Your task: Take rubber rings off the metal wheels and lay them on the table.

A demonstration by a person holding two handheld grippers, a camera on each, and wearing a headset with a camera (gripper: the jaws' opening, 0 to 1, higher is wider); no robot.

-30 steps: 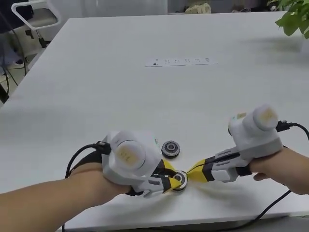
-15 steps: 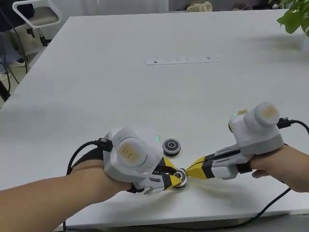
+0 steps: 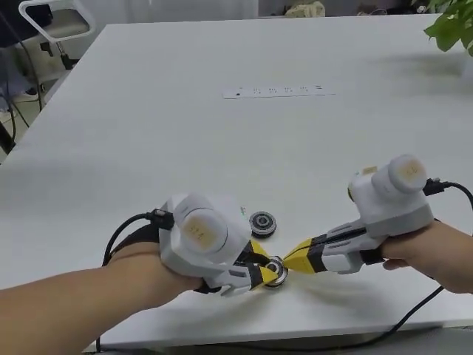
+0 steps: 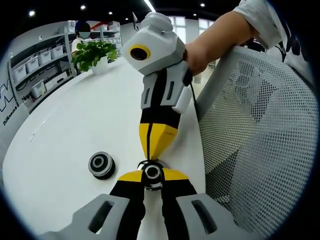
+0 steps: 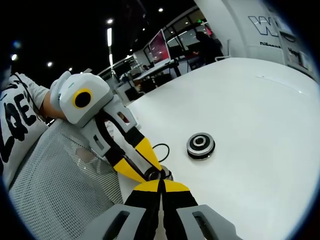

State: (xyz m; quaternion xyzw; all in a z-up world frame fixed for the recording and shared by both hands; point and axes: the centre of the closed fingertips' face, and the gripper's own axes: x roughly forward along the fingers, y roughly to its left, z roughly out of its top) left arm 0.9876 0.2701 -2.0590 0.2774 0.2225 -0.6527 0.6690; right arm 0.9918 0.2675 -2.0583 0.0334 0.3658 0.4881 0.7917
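Left gripper (image 4: 152,178) around metal wheel (image 4: 152,171).

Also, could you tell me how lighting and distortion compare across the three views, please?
Head view: soft, even light on the white table, only faint shadows under the left gripper and right gripper. Left gripper view: strong fisheye bending, the held wheel sharp, ceiling lights as glare spots. Right gripper view: same bending, dark ceiling, the loose wheel crisp.
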